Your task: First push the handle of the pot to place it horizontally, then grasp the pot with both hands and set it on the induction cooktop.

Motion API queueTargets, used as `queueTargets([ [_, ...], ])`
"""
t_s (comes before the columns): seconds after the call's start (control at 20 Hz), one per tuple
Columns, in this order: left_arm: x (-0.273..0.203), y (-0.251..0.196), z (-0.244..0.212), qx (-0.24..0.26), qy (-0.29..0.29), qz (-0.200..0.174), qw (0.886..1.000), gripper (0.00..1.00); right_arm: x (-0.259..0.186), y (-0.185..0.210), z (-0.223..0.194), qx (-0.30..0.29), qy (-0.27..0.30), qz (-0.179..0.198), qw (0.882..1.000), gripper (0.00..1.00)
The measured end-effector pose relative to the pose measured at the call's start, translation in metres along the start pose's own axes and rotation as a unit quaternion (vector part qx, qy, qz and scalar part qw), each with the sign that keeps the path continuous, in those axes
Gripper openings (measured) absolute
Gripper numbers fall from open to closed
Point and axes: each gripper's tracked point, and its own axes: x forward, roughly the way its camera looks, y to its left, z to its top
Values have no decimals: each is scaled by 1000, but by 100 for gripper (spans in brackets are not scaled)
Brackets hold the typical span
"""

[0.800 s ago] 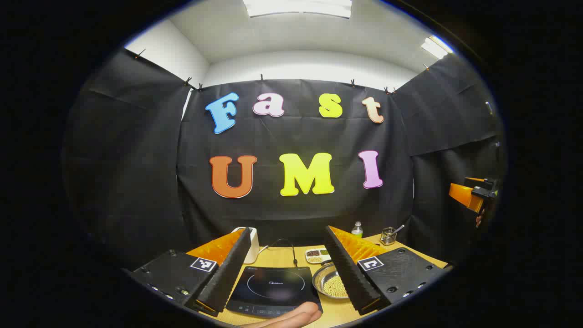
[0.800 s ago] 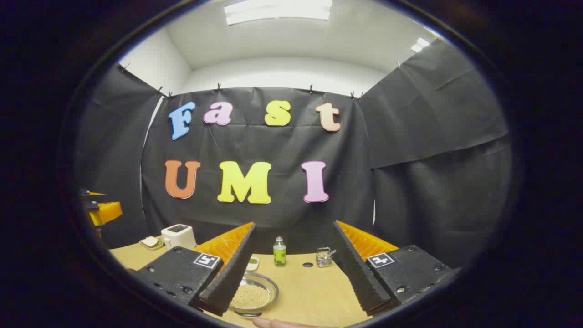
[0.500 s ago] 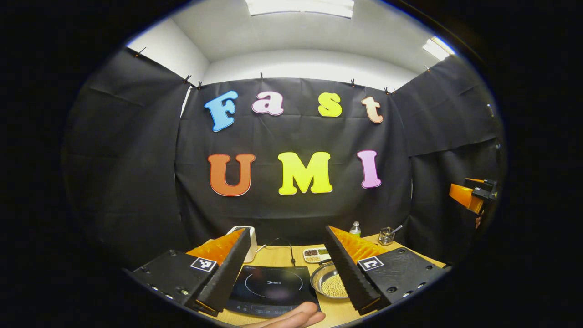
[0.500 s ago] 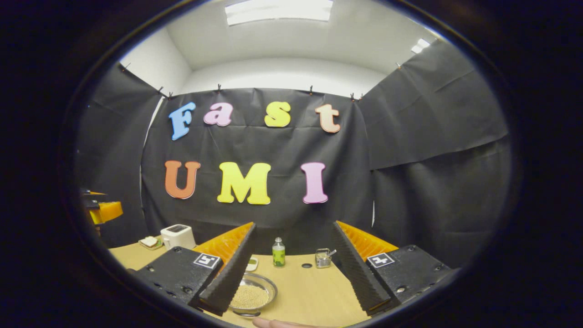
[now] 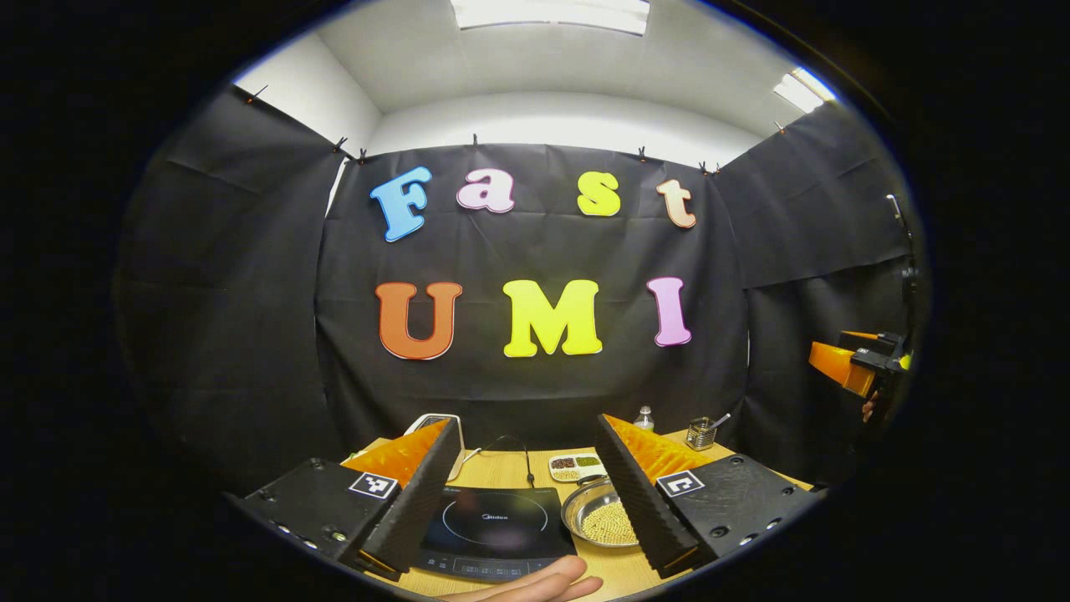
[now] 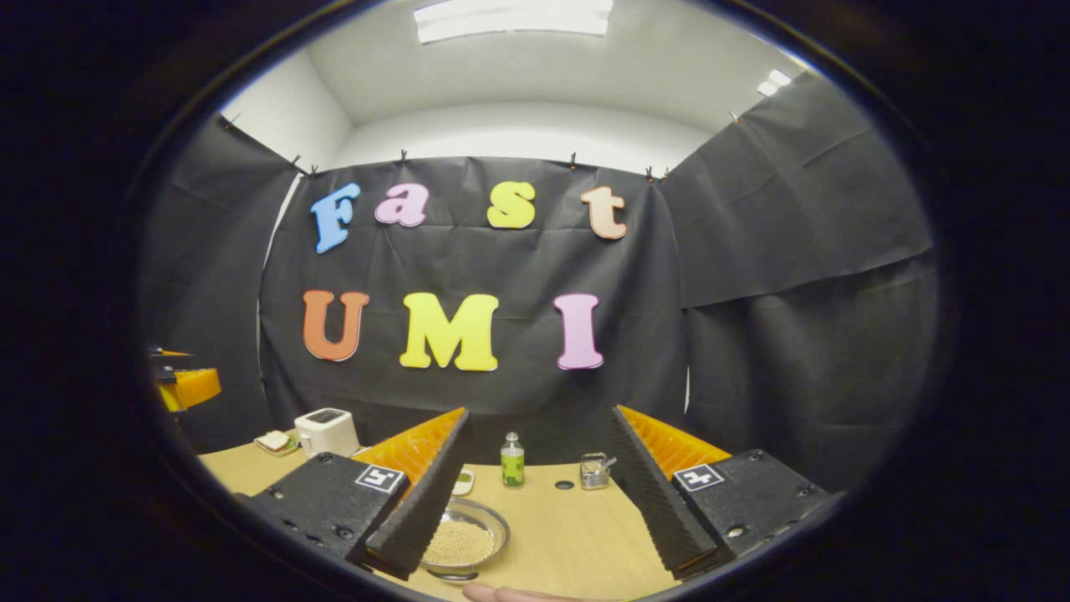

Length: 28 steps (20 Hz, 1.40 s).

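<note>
step: pretty much the very start, I'd say; both grippers held high, nothing touched.
left gripper (image 5: 527, 493): fingers spread wide, empty, framing the induction cooktop (image 5: 493, 528) at bottom centre.
right gripper (image 6: 535, 493): fingers apart too, empty.
pot (image 6: 461, 538): shallow metal pan of pale beans, bottom centre-left on the table (image 6: 577, 535); handle hard to make out.
next: probably dropping down to nudge the handle.

Readable markings — few

A brand word sits printed on the induction cooktop (image 5: 495, 525) — too small to read reliably.
</note>
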Motion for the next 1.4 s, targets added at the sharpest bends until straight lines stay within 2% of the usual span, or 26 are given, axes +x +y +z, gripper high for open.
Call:
queueTargets([
  [0.3,-2,2,-6,7,1,2,1000,96,11,-2,-15,1,16,-6,1000,99],
  [0.5,-3,4,-13,2,7,3,1000,96,26,9,-33,13,39,13,999,100],
  [0.65,-3,5,-17,2,11,5,1000,96,36,23,-54,11,58,42,997,87],
  [0.7,-3,5,-20,3,12,5,1000,96,39,30,-61,7,64,58,996,77],
  [0.8,-3,4,-21,5,13,3,1000,96,43,44,-81,-6,86,83,993,52],
  [0.95,-2,2,-24,11,13,1,1000,96,45,67,-113,-21,123,121,985,27],
  [1.0,-3,2,-26,12,14,1,1000,96,46,70,-124,-27,136,124,983,16],
  [1.05,-4,1,-27,13,15,1,1000,96,48,72,-137,-32,150,125,980,11],
  [1.1,-3,1,-29,15,16,0,1000,96,49,79,-149,-33,161,132,978,1],
  [1.4,0,4,-38,25,23,3,999,96,37,109,-207,-50,218,160,961,4],
])
